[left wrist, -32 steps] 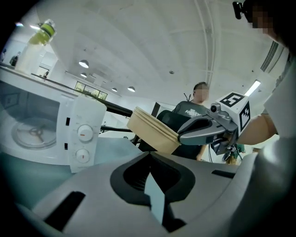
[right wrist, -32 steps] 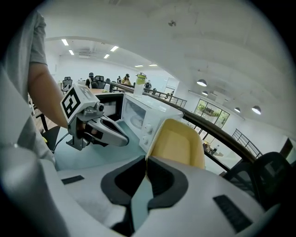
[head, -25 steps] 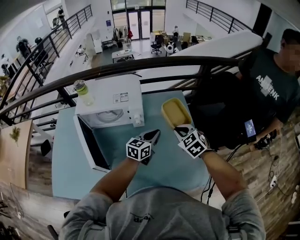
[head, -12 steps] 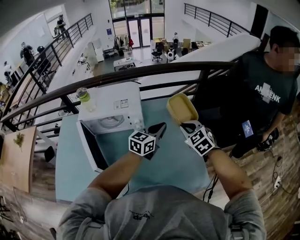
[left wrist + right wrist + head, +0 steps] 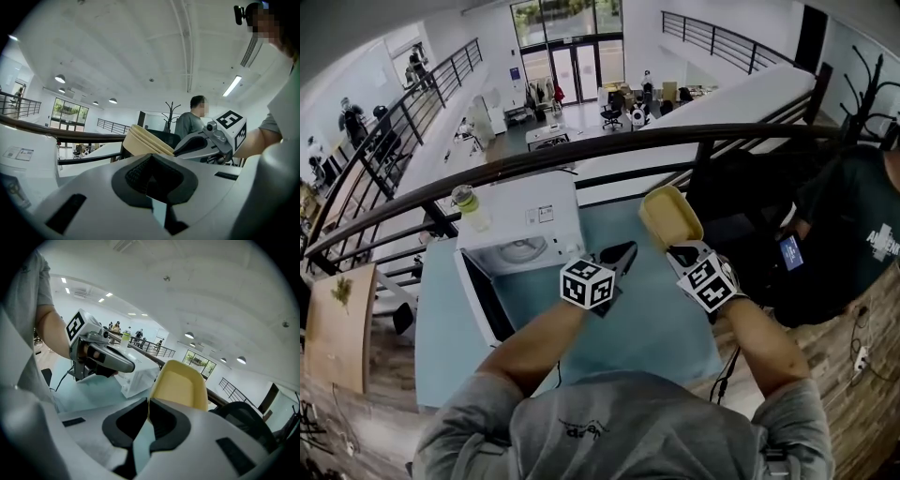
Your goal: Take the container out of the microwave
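Observation:
The yellow container (image 5: 668, 216) hangs tilted above the teal table's (image 5: 642, 328) far right part, right of the microwave. My right gripper (image 5: 680, 251) is shut on its near rim; in the right gripper view the rim (image 5: 179, 386) sits pinched between the jaws of the right gripper (image 5: 149, 420). The white microwave (image 5: 525, 225) stands at the table's back left, its door (image 5: 483, 295) swung open toward me. My left gripper (image 5: 619, 255) hovers shut and empty between microwave and container. From the left gripper view, the left gripper (image 5: 151, 176) looks onto the container (image 5: 143, 139).
A green-capped bottle (image 5: 467, 202) stands on the microwave's top left corner. A dark railing (image 5: 581, 141) runs behind the table. A person (image 5: 862, 234) stands at the right, beyond a black chair (image 5: 736, 211). The table's right edge lies just under my right hand.
The right gripper has carried the container a little farther out and to the right. The left gripper drifted slightly right. The person at the right stepped toward the frame's edge.

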`<state>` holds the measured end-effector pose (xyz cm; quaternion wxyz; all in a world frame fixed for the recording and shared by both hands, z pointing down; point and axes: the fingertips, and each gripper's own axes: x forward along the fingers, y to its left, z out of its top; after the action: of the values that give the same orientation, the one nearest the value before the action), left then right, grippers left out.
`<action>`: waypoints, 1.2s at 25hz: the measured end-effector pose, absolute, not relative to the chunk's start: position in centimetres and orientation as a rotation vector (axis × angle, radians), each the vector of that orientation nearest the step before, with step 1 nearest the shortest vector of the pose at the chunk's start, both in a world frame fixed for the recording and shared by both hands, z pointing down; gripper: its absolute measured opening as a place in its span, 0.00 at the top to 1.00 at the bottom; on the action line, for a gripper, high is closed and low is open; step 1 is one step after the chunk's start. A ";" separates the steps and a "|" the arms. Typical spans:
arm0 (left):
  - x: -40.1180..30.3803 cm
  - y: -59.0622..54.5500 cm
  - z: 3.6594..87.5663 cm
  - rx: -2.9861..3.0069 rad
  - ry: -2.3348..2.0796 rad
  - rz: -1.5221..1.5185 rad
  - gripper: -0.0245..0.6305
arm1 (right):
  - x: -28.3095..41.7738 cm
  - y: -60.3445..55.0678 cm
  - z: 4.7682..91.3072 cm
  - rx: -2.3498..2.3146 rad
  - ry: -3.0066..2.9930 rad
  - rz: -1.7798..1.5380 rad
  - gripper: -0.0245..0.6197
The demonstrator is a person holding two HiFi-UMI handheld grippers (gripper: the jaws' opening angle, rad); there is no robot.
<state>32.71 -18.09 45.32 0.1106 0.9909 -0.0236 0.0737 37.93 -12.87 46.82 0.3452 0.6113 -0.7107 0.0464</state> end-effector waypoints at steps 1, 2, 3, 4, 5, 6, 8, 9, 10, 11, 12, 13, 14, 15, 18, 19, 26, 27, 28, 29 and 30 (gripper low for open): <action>32.8 -17.9 45.5 2.910 -0.067 0.221 0.94 | 38.1 -12.6 47.1 1.589 -1.844 0.128 0.91; 33.0 -17.8 45.8 2.907 -0.065 0.227 0.94 | 38.1 -12.4 47.4 1.591 -1.843 0.137 0.91; 33.1 -17.6 46.2 2.904 -0.063 0.233 0.94 | 38.2 -12.2 47.8 1.591 -1.843 0.148 0.91; 33.1 -17.5 46.6 2.900 -0.062 0.238 0.94 | 38.3 -12.0 48.3 1.591 -1.842 0.159 0.91; 33.2 -17.3 46.9 2.896 -0.059 0.243 0.94 | 38.3 -11.8 48.8 1.590 -1.841 0.170 0.91; 33.3 -17.1 47.3 2.893 -0.056 0.248 0.94 | 38.4 -11.6 49.3 1.589 -1.840 0.181 0.91; 33.5 -16.7 48.1 2.888 -0.051 0.261 0.94 | 38.5 -11.2 50.3 1.587 -1.839 0.204 0.91; 33.6 -16.5 48.5 2.887 -0.050 0.268 0.94 | 38.6 -11.0 50.8 1.586 -1.837 0.214 0.91; 33.7 -16.4 49.0 2.885 -0.049 0.276 0.94 | 38.7 -10.9 51.3 1.585 -1.836 0.225 0.91; 33.7 -16.2 49.4 2.883 -0.048 0.284 0.94 | 38.8 -10.7 51.8 1.583 -1.833 0.234 0.91; 33.8 -16.1 49.9 2.881 -0.047 0.291 0.94 | 38.9 -10.6 52.3 1.580 -1.830 0.244 0.91; 33.9 -16.0 50.3 2.880 -0.046 0.299 0.94 | 38.9 -10.4 52.9 1.578 -1.826 0.254 0.91; 33.9 -15.9 50.8 2.878 -0.047 0.309 0.94 | 39.0 -10.2 53.5 1.574 -1.823 0.265 0.91; 33.9 -15.8 51.4 2.875 -0.049 0.319 0.94 | 39.0 -10.0 54.1 1.570 -1.819 0.277 0.91; 33.9 -15.7 53.1 2.860 -0.057 0.353 0.94 | 39.0 -9.6 55.9 1.558 -1.817 0.306 0.91; 34.0 -15.6 53.7 2.854 -0.060 0.363 0.94 | 39.1 -9.5 56.6 1.556 -1.816 0.315 0.91; 34.8 -14.7 57.3 2.824 -0.051 0.429 0.94 | 39.4 -8.4 60.5 1.548 -1.806 0.391 0.91; 34.9 -14.6 57.8 2.819 -0.050 0.437 0.94 | 39.4 -8.2 61.1 1.543 -1.803 0.400 0.91; 35.0 -14.5 58.3 2.813 -0.049 0.445 0.94 | 39.4 -8.1 61.7 1.538 -1.800 0.410 0.91; 35.1 -14.4 58.8 2.807 -0.049 0.454 0.94 | 39.4 -7.9 62.4 1.533 -1.798 0.421 0.91; 35.2 -14.3 59.3 2.800 -0.049 0.464 0.94 | 39.4 -7.8 63.0 1.528 -1.795 0.431 0.91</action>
<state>35.17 -14.26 59.29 0.1509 0.9751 -0.0169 0.1615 39.42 -7.78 63.00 0.3638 0.5940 -0.6977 0.1676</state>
